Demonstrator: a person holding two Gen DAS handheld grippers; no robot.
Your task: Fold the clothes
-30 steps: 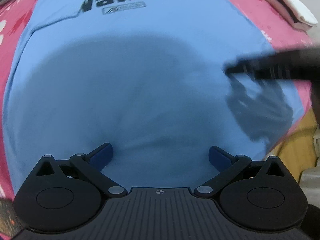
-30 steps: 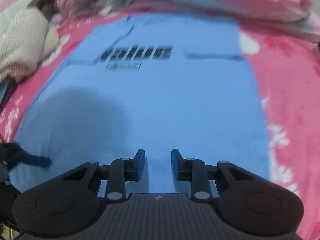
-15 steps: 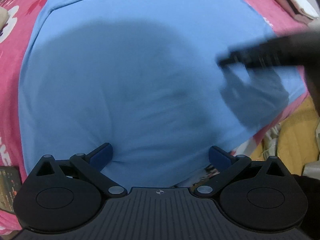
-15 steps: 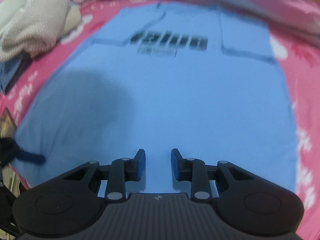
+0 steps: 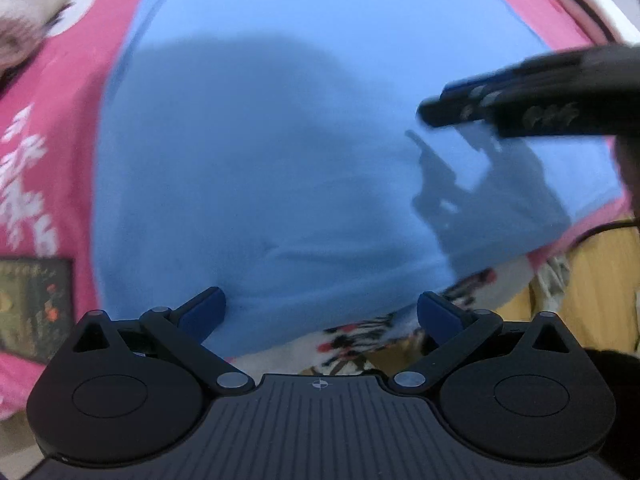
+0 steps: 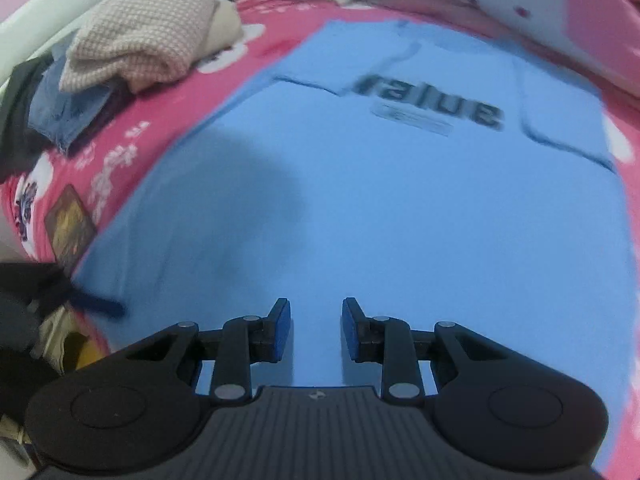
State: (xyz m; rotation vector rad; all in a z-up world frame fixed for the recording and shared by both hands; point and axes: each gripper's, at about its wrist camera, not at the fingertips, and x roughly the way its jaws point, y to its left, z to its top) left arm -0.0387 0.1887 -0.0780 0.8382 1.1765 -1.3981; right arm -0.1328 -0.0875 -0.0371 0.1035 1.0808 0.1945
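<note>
A light blue T-shirt [image 5: 280, 140] with a black "Value" print [image 6: 432, 100] lies flat on a pink bedspread [image 5: 52, 120], sleeves folded in. My left gripper [image 5: 319, 310] hangs open wide over the shirt's near hem, nothing between its blue pads. My right gripper [image 6: 316, 328] hovers above the lower shirt with a narrow gap between its pads and no cloth in it. The right gripper [image 5: 460, 104] also shows, blurred, at the right of the left wrist view. In the right wrist view, the left gripper [image 6: 86, 302] pokes in at the left edge.
A beige knit garment [image 6: 148, 28] and denim cloth [image 6: 68, 116] are piled at the far left of the bed. A dark picture card [image 5: 32, 304] lies left of the shirt. The bed's near edge with patterned cloth [image 5: 360, 332] and something yellow [image 5: 592, 280] lie below.
Both grippers have drawn back toward the shirt's hem; the print slid to the top of the left wrist view and the bed edge appeared. The right wrist view has rolled. Jaws unchanged.
</note>
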